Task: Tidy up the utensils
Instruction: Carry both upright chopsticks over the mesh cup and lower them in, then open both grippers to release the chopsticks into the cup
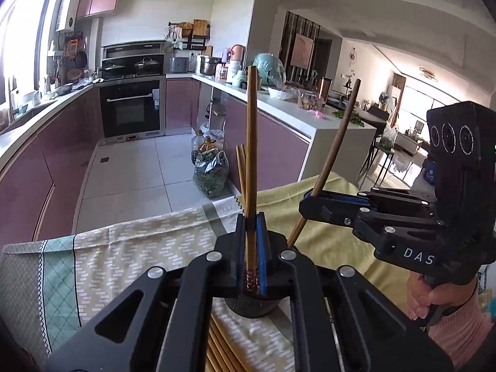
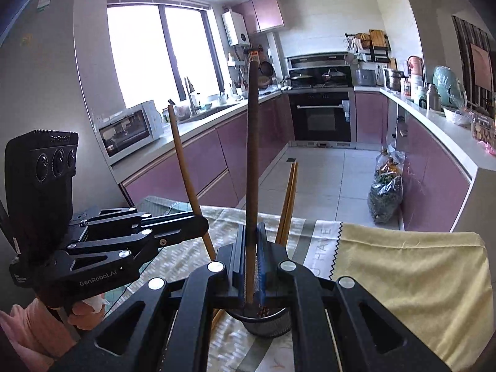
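Note:
My left gripper is shut on a light brown chopstick, held upright over a black cup holder. My right gripper is shut on a dark brown chopstick, also upright over the same holder. Each gripper shows in the other's view: the right one with its dark chopstick, the left one with its light chopstick. Two more chopsticks stand in the holder. Several loose chopsticks lie on the cloth under the left gripper.
The holder stands on a table covered by a patterned cloth and a yellow cloth. Beyond the table edge is tiled kitchen floor with plastic bags, purple cabinets and an oven.

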The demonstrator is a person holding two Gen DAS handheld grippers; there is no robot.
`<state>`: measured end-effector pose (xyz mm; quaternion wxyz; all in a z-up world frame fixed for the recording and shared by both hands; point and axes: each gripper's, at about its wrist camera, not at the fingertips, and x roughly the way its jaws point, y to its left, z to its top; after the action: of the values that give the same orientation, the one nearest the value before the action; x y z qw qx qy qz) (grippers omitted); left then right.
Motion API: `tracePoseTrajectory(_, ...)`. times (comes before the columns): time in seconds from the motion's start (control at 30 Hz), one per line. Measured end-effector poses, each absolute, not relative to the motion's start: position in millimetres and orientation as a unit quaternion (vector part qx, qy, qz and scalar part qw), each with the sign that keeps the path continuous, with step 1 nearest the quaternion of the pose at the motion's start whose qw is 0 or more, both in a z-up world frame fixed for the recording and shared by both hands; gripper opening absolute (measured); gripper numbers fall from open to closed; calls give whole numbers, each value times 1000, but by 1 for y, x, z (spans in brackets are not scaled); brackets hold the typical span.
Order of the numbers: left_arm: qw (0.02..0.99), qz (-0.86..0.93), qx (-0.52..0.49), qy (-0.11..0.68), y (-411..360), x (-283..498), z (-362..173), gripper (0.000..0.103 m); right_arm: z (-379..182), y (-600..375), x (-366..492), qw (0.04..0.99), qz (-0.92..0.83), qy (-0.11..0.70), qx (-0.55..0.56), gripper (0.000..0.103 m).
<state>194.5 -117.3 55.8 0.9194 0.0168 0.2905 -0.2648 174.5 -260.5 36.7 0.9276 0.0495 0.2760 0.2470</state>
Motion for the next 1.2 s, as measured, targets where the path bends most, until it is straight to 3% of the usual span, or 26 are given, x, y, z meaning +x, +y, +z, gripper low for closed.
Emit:
tracePoseTrajectory(0.27,902,-261,23,342,-120,220,18,7,12,-240,193,907,249,338,40,6)
tracePoseTrajectory(0.57,900,-253,9,354,-115,238,8,8,-2,-235,205,905,241,346,55,8)
tracePoseTrajectory(0.83,918,-229,-21,324,-90,218,11,29,1,-240,188,919,235,312,60,15)
tracePoseTrajectory(1.0,930,-215,-22,297,-66,191,14,33,3,-241,164,917,257,297,61,20)
tracePoseTrajectory(1.2,933,-203,0,298,-46,158,0,40,-3,-228,125,906,301,293,47,32)
